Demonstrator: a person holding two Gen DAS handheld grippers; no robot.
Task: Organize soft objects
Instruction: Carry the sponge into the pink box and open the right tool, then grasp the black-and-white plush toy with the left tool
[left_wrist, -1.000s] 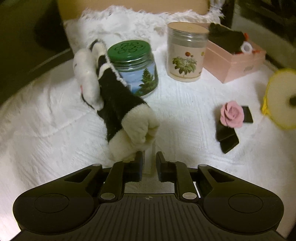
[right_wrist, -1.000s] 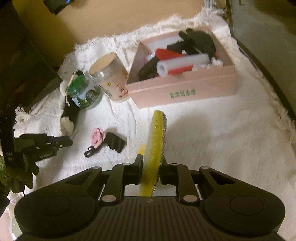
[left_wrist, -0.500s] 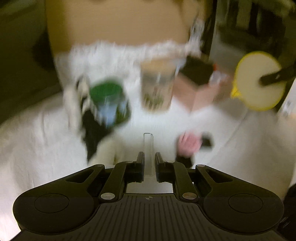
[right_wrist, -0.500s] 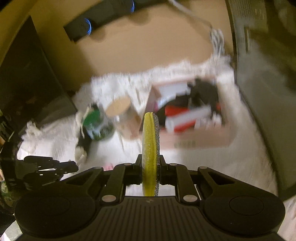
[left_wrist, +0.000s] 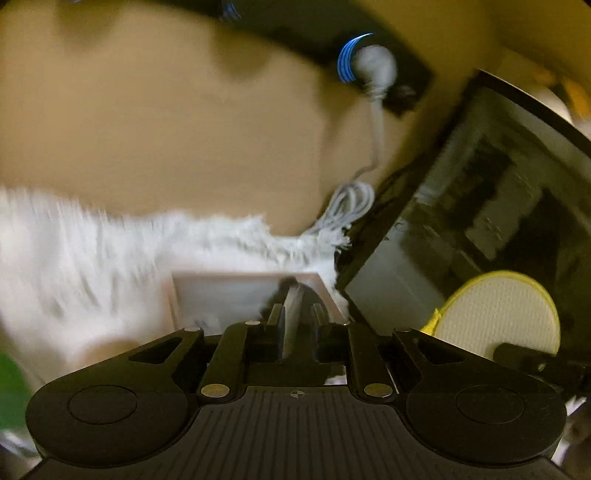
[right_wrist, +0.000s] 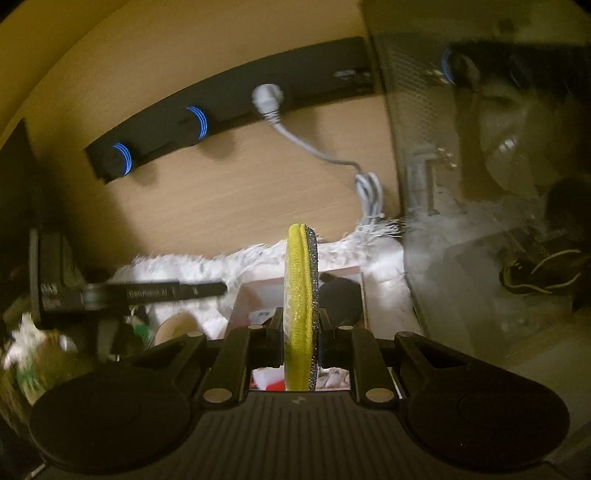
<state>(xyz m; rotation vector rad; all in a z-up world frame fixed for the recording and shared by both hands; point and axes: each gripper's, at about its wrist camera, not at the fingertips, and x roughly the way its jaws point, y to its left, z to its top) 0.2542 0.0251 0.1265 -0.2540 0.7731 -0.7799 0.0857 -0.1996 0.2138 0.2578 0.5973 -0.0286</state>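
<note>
1. The right gripper (right_wrist: 301, 332) is clamped on a round, flat scouring pad with a yellow cloth face and a grey glittery back (right_wrist: 300, 306); the pad stands on edge between the jaws, its flat faces turned left and right and its rim pointing forward along the fingers
2. The open pink cardboard box (right_wrist: 347, 275) lies just ahead of and below that pad, on the white fringed cloth (right_wrist: 184, 267) covering the bench; this is the relation that matters, as I judge the pad only needs carrying slightly forward and down to land inside
3. The right hand is the nearer one for this; the left gripper (left_wrist: 295, 317) is nearly closed with nothing held, its jaws having just opened a little, and it also points at the box
4. From the left wrist view the pad (left_wrist: 498, 314) shows its pale round face with a yellow border, looking thin, soft and light
</note>
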